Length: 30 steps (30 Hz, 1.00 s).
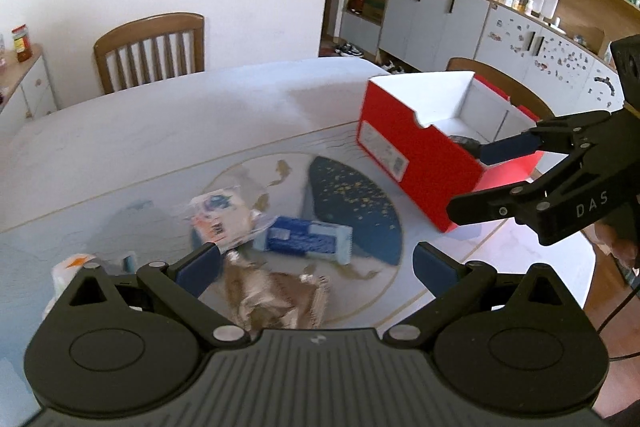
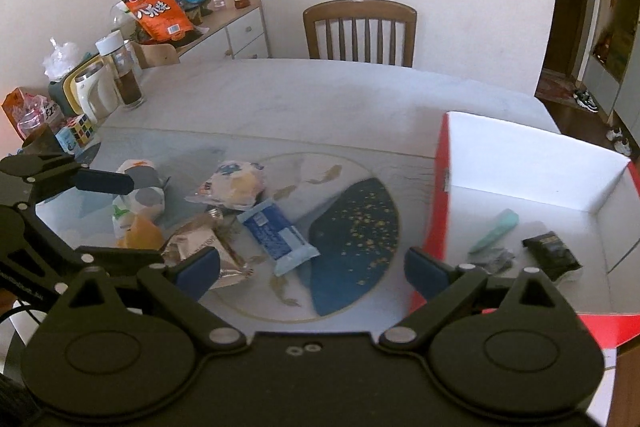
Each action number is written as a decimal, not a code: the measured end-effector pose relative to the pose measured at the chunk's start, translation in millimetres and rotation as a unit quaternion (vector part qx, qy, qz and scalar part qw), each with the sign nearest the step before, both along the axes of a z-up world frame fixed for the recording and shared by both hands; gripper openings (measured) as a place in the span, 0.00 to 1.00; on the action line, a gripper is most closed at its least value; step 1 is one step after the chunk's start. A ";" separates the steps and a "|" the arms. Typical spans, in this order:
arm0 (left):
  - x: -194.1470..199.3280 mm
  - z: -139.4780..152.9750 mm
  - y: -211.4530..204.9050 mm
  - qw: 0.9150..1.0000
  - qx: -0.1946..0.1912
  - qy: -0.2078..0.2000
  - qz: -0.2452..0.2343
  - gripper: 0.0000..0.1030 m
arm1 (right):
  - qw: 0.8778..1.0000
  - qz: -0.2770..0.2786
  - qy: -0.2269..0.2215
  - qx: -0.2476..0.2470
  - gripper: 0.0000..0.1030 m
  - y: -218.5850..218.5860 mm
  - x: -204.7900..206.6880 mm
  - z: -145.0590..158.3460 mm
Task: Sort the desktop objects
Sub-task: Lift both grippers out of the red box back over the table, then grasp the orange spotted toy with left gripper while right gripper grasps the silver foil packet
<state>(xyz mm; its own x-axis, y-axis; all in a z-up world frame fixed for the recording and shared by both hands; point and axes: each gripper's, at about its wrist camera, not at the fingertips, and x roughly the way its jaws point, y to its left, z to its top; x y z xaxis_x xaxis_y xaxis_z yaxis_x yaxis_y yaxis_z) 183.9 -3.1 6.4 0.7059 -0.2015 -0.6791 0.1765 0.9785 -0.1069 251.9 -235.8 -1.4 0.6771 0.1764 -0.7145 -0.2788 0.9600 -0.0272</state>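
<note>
A red box with a white inside [image 1: 412, 143] [image 2: 532, 163] stands at the table's right. It holds a black packet [image 2: 552, 255], a mint-green item [image 2: 494, 229] and a crumpled grey wrapper [image 2: 494, 261]. On the mat lie a blue wafer packet [image 1: 308, 239] [image 2: 276, 235], a white bun packet [image 1: 218, 215] [image 2: 234, 185], a silver-brown bag [image 1: 276, 297] [image 2: 204, 247] and an orange-white packet [image 2: 136, 227]. My left gripper [image 1: 316, 267] is open and empty above the silver bag. My right gripper [image 2: 312, 269] is open and empty by the box's left wall; it also shows in the left wrist view [image 1: 472, 183].
A round-patterned mat [image 2: 352, 227] covers the table's near part. Bottles, a jug and a puzzle cube [image 2: 80, 131] stand at the table's left edge. Wooden chairs [image 2: 360, 31] stand at the far side. Shelves and cabinets [image 1: 460, 3] line the right wall.
</note>
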 end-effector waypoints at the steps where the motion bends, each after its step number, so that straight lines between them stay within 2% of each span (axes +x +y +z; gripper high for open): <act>1: -2.2 -0.9 3.9 1.000 0.002 -0.002 0.003 1.00 | 1.000 0.001 0.000 0.001 0.96 3.4 0.3 -1.6; 12: -18.1 -25.3 43.3 0.999 -0.029 0.018 0.023 1.00 | 1.000 0.025 0.003 0.006 0.93 44.1 10.9 -13.6; 22: -29.2 -47.8 71.1 0.997 -0.028 0.032 0.066 1.00 | 0.998 0.056 0.028 -0.006 0.93 80.0 22.5 -34.2; 30: -32.3 -70.4 83.0 0.995 -0.024 0.050 0.079 0.99 | 0.995 0.077 0.051 -0.022 0.90 101.1 36.2 -55.6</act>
